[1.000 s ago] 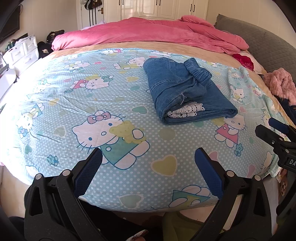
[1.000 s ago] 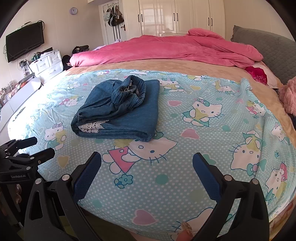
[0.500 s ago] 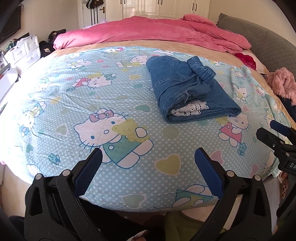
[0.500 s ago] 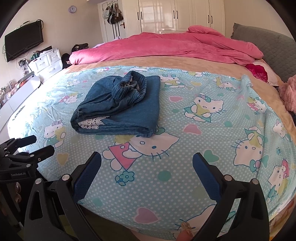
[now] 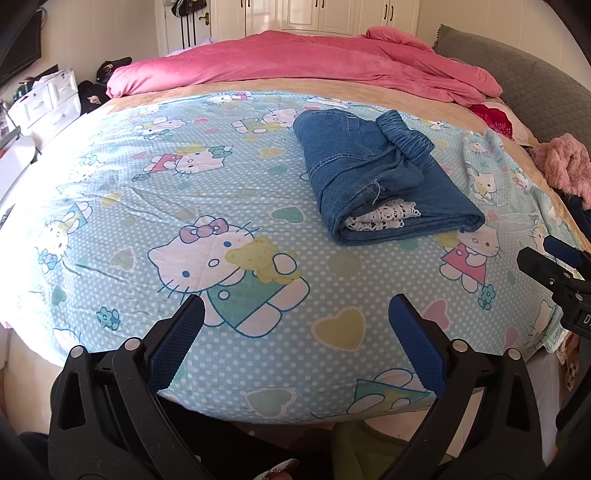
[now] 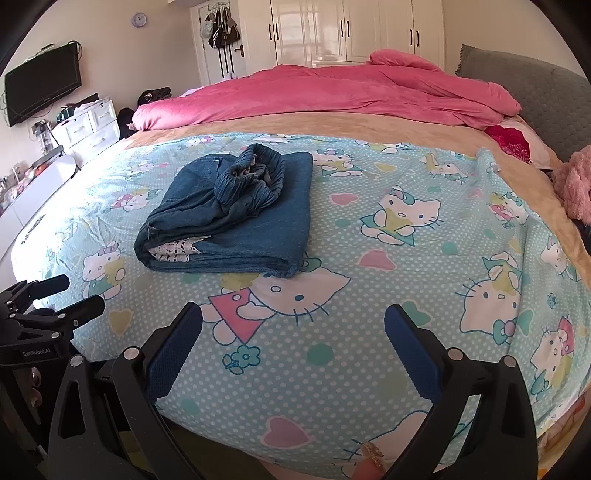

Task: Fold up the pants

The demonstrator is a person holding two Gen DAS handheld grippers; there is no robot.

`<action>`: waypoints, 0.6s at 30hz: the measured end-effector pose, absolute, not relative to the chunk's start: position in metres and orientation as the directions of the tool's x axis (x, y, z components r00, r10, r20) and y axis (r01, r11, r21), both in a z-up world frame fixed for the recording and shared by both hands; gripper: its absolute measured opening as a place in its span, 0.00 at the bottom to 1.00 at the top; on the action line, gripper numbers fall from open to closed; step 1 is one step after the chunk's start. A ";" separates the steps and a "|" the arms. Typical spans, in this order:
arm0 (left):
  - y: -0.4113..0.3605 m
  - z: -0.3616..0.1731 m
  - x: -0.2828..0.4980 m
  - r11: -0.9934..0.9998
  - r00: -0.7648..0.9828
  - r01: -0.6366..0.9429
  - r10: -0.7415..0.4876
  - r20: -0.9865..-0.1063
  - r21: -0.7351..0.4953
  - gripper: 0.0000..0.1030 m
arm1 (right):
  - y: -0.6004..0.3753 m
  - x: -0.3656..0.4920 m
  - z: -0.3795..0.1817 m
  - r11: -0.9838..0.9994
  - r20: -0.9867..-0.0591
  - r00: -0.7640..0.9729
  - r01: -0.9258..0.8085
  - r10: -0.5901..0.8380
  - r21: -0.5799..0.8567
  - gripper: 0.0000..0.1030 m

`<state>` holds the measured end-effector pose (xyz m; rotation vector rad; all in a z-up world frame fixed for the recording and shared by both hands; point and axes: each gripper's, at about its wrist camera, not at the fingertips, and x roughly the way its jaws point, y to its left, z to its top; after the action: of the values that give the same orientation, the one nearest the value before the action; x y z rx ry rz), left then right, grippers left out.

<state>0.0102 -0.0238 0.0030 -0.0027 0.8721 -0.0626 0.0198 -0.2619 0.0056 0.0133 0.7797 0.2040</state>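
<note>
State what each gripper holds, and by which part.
Nothing is held. The left gripper and right gripper are both open, short of the folded pants on the bed.

We have eased both views nearer the bed: the folded pants [image 5: 384,181] sit slightly lower in the left wrist view and lower in the right wrist view, [image 6: 229,218] their shape unchanged

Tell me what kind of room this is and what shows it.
A home bedroom, most likely: a bed with a cartoon-cat sheet and a pink duvet, white wardrobe doors behind it, and a wall-mounted TV above white drawers. The folded denim pants lie on the sheet.
</note>
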 end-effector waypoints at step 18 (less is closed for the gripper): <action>-0.006 -0.002 0.012 0.999 0.632 -0.045 0.044 -0.774 0.020 0.91 | -0.276 0.026 0.007 0.991 -0.704 0.698 -0.115 0.129 0.067 0.96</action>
<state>0.0117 -0.0059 -0.0024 -0.0010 0.8851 0.0505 0.0258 -0.2763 0.0072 0.0182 0.7859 0.1357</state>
